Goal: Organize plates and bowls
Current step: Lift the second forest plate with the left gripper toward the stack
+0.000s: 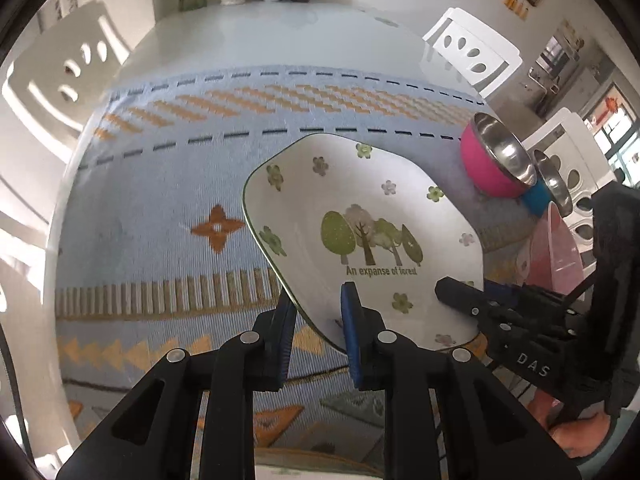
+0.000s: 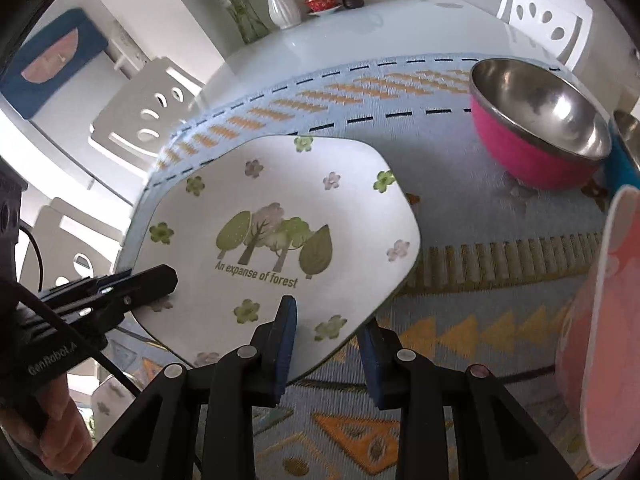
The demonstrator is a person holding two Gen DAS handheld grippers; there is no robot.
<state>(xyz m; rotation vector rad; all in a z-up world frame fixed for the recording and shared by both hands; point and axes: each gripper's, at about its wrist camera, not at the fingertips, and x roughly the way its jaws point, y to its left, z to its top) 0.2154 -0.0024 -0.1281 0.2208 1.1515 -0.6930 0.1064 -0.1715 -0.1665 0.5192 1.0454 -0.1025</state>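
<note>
Glazed ceramic is what we have between both tools, and it is slippery: the forest plate (image 1: 360,216), white with a thin green rim, a cluster of 4 trees over the words "An expanse of forest" and small scattered flowers, is lifted off the woven blue tablecloth (image 1: 160,208) and tilted, its left edge riding higher in the left wrist view. Our left gripper (image 1: 318,320) is closed onto the near left rim, 1 blue pad above and 1 below; our right gripper (image 2: 326,332) is pinched on the near right rim in the same way, so both tools hold only a narrow strip of edge. We judge the main risk to be a slip: if either hand pulls outward or twists against the other, the rim could slide out of the pads and the plate would drop onto the cloth or chip. A second risk lies to the right, where the pink steel-lined bowl (image 2: 540,132) and the blue bowl (image 2: 626,148) behind it stand near, and a pink plate (image 2: 604,320) stands on edge at the near right; a careless swing that way could knock them.
</note>
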